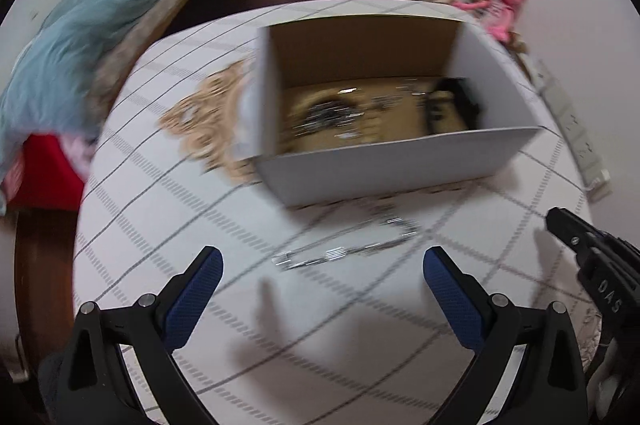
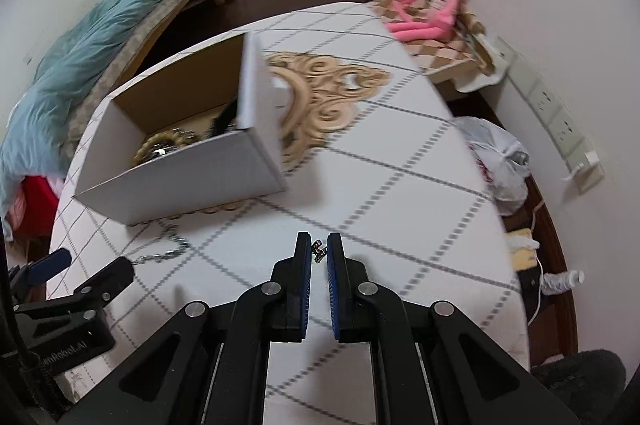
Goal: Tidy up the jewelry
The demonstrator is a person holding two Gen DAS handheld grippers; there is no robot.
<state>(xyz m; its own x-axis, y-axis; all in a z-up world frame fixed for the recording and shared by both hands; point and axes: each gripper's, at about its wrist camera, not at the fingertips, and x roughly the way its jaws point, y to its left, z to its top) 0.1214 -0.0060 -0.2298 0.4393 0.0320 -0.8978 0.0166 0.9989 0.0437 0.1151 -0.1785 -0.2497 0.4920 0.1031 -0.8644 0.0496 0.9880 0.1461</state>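
Now | cardboard box (image 1: pixel 384 169) open-topped on bed (image 2: pixel 400 161), jewelry inside | silver chain (image 1: pixel 352 245) lies crosswise just ahead of left gripper (image 1: pixel 323 265), jaws released; nearer arm | right gripper (image 2: pixel 319 251) jaws clenched on small dark trinket (image 2: pixel 317 249)

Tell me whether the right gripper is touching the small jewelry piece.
Touching. The right wrist view shows the right gripper shut on the small jewelry piece, pinched between its blue pads.
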